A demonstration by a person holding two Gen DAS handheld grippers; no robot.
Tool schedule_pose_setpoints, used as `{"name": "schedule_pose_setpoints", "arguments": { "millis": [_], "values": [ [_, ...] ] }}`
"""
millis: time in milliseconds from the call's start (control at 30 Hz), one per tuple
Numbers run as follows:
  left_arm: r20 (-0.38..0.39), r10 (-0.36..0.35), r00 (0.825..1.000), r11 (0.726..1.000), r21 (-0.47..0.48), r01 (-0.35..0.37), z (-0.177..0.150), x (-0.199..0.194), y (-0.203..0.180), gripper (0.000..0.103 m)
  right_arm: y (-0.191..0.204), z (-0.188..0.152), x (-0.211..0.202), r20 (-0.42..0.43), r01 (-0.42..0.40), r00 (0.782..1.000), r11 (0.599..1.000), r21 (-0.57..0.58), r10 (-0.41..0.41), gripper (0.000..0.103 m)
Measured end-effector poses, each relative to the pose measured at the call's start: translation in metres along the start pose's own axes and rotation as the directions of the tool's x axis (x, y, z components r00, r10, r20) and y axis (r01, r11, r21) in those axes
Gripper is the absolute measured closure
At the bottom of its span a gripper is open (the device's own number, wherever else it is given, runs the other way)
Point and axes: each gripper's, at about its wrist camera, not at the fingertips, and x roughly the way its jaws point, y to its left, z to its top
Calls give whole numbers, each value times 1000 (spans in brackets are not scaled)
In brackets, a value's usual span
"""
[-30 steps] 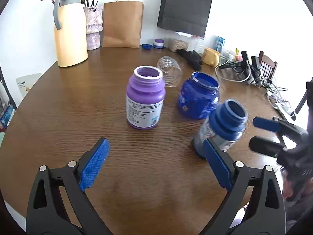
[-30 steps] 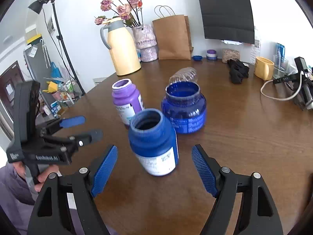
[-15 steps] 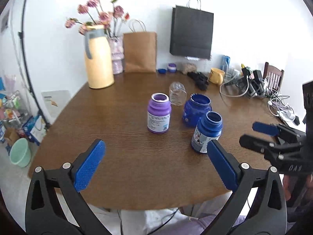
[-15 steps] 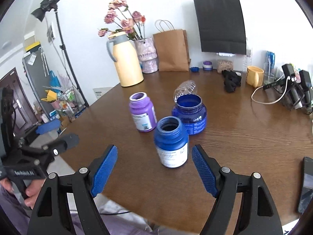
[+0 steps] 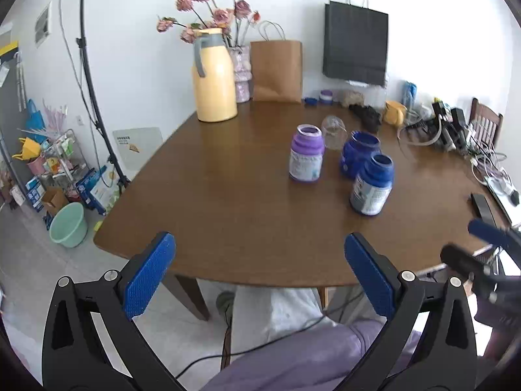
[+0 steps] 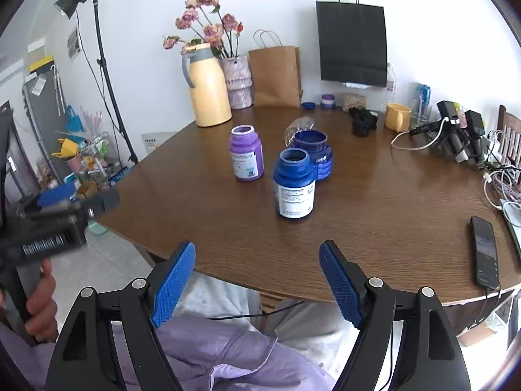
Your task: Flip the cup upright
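Wooden worktop (image 6: 390, 215) carries three upright open jars: a tall blue jar (image 6: 294, 184) nearest, a squat blue jar (image 6: 314, 154) just behind it, and a purple jar (image 6: 246, 153) to their left. Behind them the clear cup (image 5: 333, 132) lies on its side. Left claw (image 5: 259, 277) and right claw (image 6: 257, 282) both gape wide, holding nothing, off the worktop's near edge.

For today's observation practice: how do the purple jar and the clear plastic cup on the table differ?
The purple jar stands upright; the clear plastic cup lies on its side. The jar is opaque purple with a printed label; the cup is see-through and unlabelled. The jar stands nearer the camera. Both rest, lidless, on the wooden table.
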Motion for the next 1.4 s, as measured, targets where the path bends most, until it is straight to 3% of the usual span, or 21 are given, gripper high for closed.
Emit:
{"name": "schedule_pose_setpoints", "arguments": {
  "millis": [200, 1400],
  "values": [
    [-28, -31, 999, 1000, 4, 31, -6, 4, 0, 0, -6, 1, 9, -46, 17, 999, 998, 64, -14, 21],
    [-19, -37, 999, 999, 26, 38, -6, 1, -5, 0, -12, 2, 13, -46, 25, 999, 995, 92, -20, 21]
  ]
}}
